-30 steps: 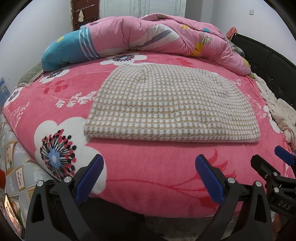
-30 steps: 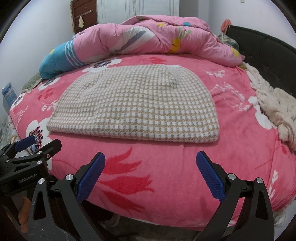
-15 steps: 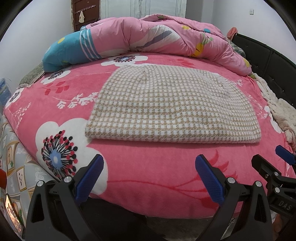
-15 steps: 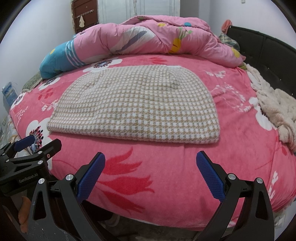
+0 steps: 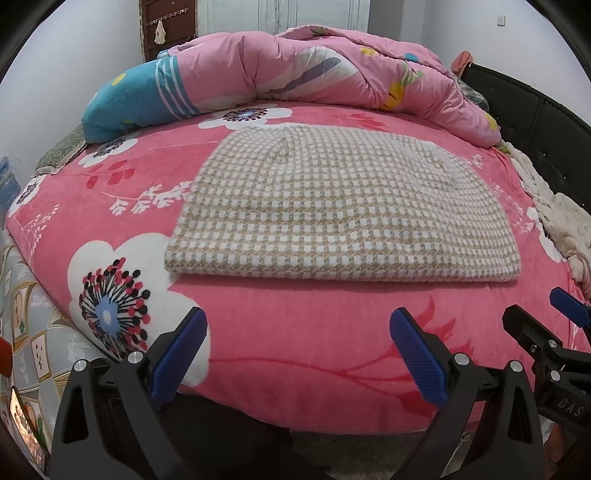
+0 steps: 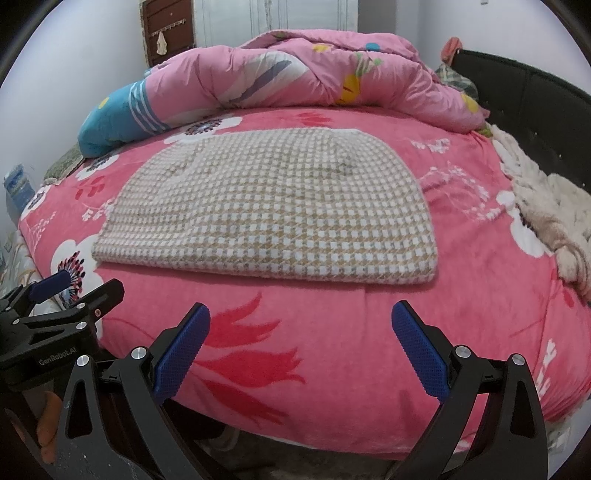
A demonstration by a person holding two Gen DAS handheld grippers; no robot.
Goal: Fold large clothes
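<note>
A beige-and-white houndstooth garment (image 5: pixel 340 210) lies folded flat in the middle of the pink flowered bed (image 5: pixel 295 332); it also shows in the right wrist view (image 6: pixel 269 210). My left gripper (image 5: pixel 297 356) is open and empty, held off the bed's near edge, short of the garment's front fold. My right gripper (image 6: pixel 301 352) is open and empty, also off the near edge. Each gripper shows at the edge of the other's view, the right one (image 5: pixel 554 339) and the left one (image 6: pixel 62 306).
A rolled pink quilt (image 5: pixel 314 74) with a blue end lies along the far side of the bed. A black headboard (image 6: pixel 535 110) runs along the right. A cream fluffy blanket (image 6: pixel 554 210) lies at the right edge. A brown door (image 5: pixel 166 26) stands at the back.
Both grippers have stayed open and nearly still. The views have shifted very slightly; the garment has not moved.
</note>
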